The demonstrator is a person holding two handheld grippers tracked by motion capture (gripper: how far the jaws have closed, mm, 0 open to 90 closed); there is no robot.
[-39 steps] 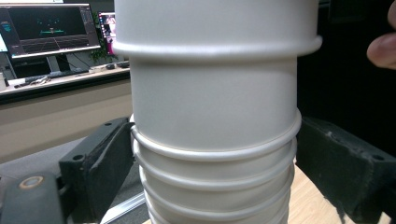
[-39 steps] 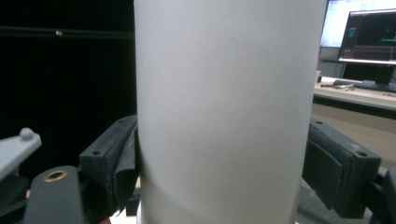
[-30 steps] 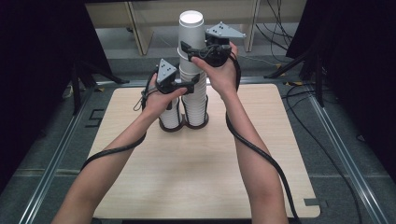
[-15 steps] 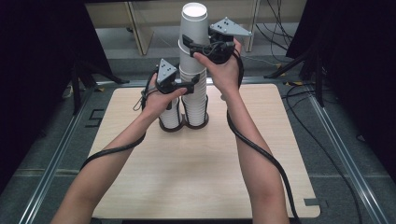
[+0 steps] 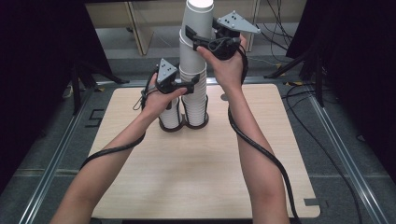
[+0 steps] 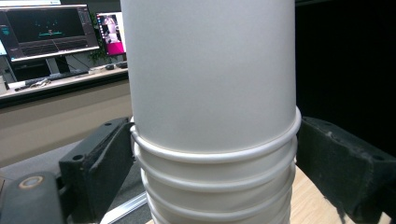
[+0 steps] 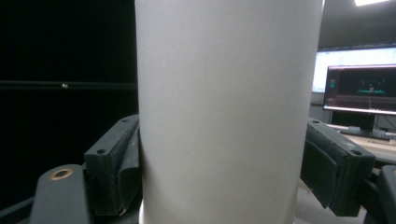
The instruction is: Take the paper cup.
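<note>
i see a tall stack of white paper cups point(image 5: 192, 88) standing on the wooden desk point(image 5: 196, 172), nested with rolled rims showing in rings near the bottom, beside a shorter stack point(image 5: 171, 114) in the same dark base. my right tongs point(image 5: 198, 39) are clamped around the top cup point(image 5: 196, 18), plain matte white, partly drawn out of the stack. my left tongs point(image 5: 189, 86) grip the stack lower down, their pads against the rims. compared with a second ago, the top cup and right hand sit higher, while the left hand has kept its place. i can read no brand, label or writing on the cups.
</note>
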